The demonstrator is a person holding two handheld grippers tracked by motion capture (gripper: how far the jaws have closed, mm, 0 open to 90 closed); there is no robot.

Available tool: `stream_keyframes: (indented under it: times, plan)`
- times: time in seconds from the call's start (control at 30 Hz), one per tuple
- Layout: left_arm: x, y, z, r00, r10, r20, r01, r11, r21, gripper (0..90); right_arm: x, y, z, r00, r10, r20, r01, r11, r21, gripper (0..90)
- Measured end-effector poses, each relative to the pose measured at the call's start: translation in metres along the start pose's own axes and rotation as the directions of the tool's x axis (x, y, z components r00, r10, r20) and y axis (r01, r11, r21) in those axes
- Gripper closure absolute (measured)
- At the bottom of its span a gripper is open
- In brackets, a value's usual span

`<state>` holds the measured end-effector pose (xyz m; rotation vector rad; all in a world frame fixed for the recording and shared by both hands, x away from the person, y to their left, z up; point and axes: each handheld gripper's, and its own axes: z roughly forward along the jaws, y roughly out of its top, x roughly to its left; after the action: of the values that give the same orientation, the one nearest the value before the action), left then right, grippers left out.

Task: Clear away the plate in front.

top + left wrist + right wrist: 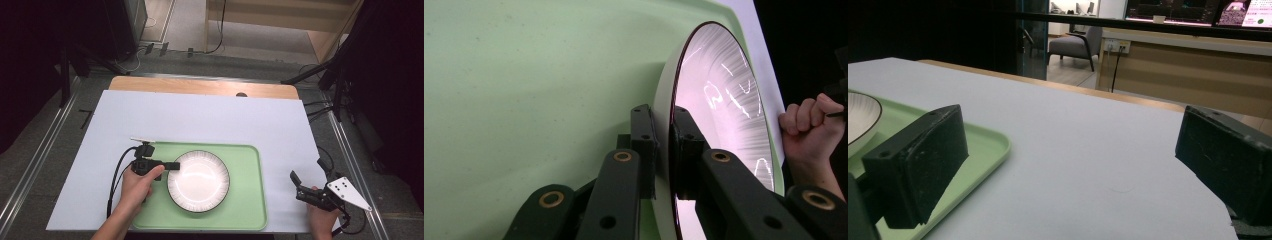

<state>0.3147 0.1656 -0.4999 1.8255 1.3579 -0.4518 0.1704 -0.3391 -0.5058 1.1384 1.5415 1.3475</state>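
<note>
A white plate [199, 181] with a dark rim lies in a green tray [246, 200] near the table's front. My left gripper [174, 165] reaches in from the left and is shut on the plate's left rim. In the left gripper view the two pads [645, 131] clamp the rim of the plate [724, 100] from both sides, over the tray [524, 100]. My right gripper [299, 184] hovers at the table's front right corner, jaws wide open with nothing between them. In the right gripper view its fingers [923, 160] frame bare table, with the tray [993, 142] and plate [860, 117] at the left.
A pale blue sheet [200, 120] covers the table, with a wooden strip [200, 86] at the far edge. Cables trail from both grippers. Dark stands flank the table on both sides. A chair and counter stand beyond the table in the right gripper view.
</note>
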Motion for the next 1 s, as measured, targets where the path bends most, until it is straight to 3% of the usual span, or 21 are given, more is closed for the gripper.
stream_keyframes:
  times: [0.27,0.33,0.37,0.47,0.57,0.6,0.63,0.67,0.7,0.83,0.93,0.97,1.0]
  plan:
    - [-0.002,-0.001,0.001,0.9984,0.043,-0.037,-0.044,0.9988,-0.022,81.3,0.000,0.000,0.000,1.0000,-0.003,-0.001,0.003,1.000,-0.002,0.7]
    - [-0.003,-0.001,0.002,0.9973,0.059,-0.044,-0.060,0.9979,-0.024,74.0,0.000,0.000,0.000,1.0000,-0.002,0.000,0.002,1.000,-0.001,0.7]
    - [-0.004,-0.001,-0.001,0.9965,0.069,-0.048,-0.072,0.9958,-0.056,70.4,0.000,0.000,0.000,1.0000,-0.002,-0.001,0.002,1.000,-0.001,0.7]
    - [-0.002,-0.001,-0.006,0.9964,0.070,-0.048,-0.074,0.9937,-0.085,61.7,0.000,0.000,0.000,1.0000,-0.003,-0.001,0.003,1.000,-0.001,0.7]
    - [-0.001,-0.002,-0.013,0.9929,0.109,-0.048,-0.115,0.9797,-0.164,47.8,0.001,0.000,0.000,1.0000,-0.005,-0.001,0.005,1.000,-0.001,0.7]
    - [-0.001,-0.002,-0.013,0.9929,0.109,-0.048,-0.115,0.9797,-0.164,44.3,0.001,0.000,0.000,1.0000,-0.005,-0.001,0.005,1.000,-0.001,0.7]
    - [0.000,-0.003,-0.017,0.9865,0.148,-0.071,-0.159,0.9650,-0.208,41.6,0.001,0.000,0.000,1.0000,-0.005,0.000,0.005,1.000,-0.001,0.7]
    - [0.000,-0.003,-0.017,0.9865,0.148,-0.071,-0.159,0.9650,-0.208,38.7,0.001,0.000,0.000,1.0000,-0.004,0.000,0.004,1.000,-0.001,0.7]
    - [0.000,-0.005,-0.020,0.9811,0.174,-0.084,-0.190,0.9484,-0.253,35.3,0.001,0.000,0.000,1.0000,-0.005,0.000,0.005,1.000,-0.001,0.7]
    - [0.002,-0.007,-0.027,0.9810,0.182,-0.068,-0.194,0.9382,-0.287,30.4,0.001,0.000,0.000,1.0000,-0.007,-0.002,0.007,1.000,-0.001,0.7]
    - [0.003,-0.007,-0.030,0.9808,0.184,-0.065,-0.195,0.9402,-0.279,23.0,0.001,0.000,0.000,1.0000,-0.007,-0.002,0.007,1.000,-0.001,0.7]
    - [0.004,-0.007,-0.034,0.9838,0.176,-0.033,-0.179,0.9478,-0.264,21.0,0.001,0.000,0.000,1.0000,-0.007,-0.002,0.007,1.000,-0.001,0.7]
    - [0.004,-0.007,-0.034,0.9838,0.176,-0.033,-0.179,0.9478,-0.264,17.7,0.001,0.000,0.000,1.0000,-0.007,-0.002,0.007,1.000,-0.001,0.7]
